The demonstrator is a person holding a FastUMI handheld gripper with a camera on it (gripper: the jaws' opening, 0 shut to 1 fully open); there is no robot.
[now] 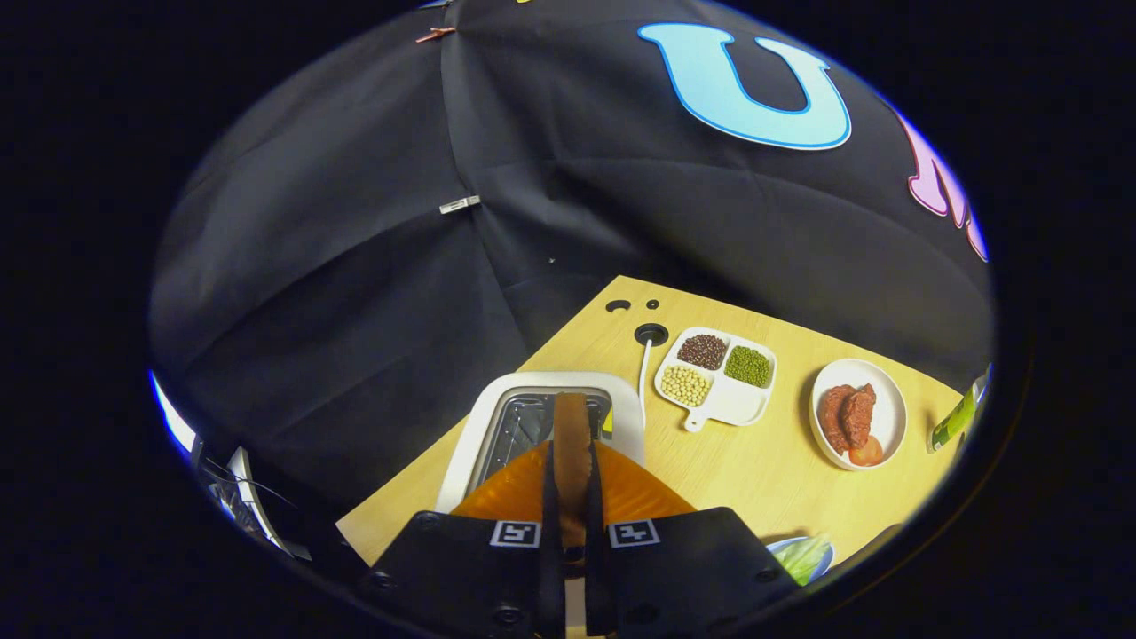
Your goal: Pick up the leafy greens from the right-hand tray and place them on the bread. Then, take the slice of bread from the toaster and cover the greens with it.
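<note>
The tongs [572, 497] sit at the bottom centre of the frame, their two fingers drawn close and pinching a slice of bread [572, 444] edge-on between them; the slice stands upright, its brown crust running up the middle of the frame and its top edge reaching over the slot of the toaster [470, 435]; the toaster is a white box with a dark open slot, lying just ahead of the fingers in the lower centre, at the near left corner of the pale wooden surface [745, 470]; a white cable [642, 373] runs from behind the toaster up to a round hole in the surface.

To the right of the toaster, in the middle right of the frame, lies a white divided dish [732, 404] with a short handle; its compartments hold dark brown grains, green beans and pale yellow beans, each kind apart; further right stands a round white plate [887, 417] bearing reddish-brown pieces of meat and a bit of tomato; at the far right edge a green-labelled bottle [957, 419] shows in part.

The leafy greens [803, 557] show at the lower right, just beside the right finger's housing, lying on a blue-rimmed tray [825, 561] that is mostly hidden; whether bread lies under them cannot be told.
</note>
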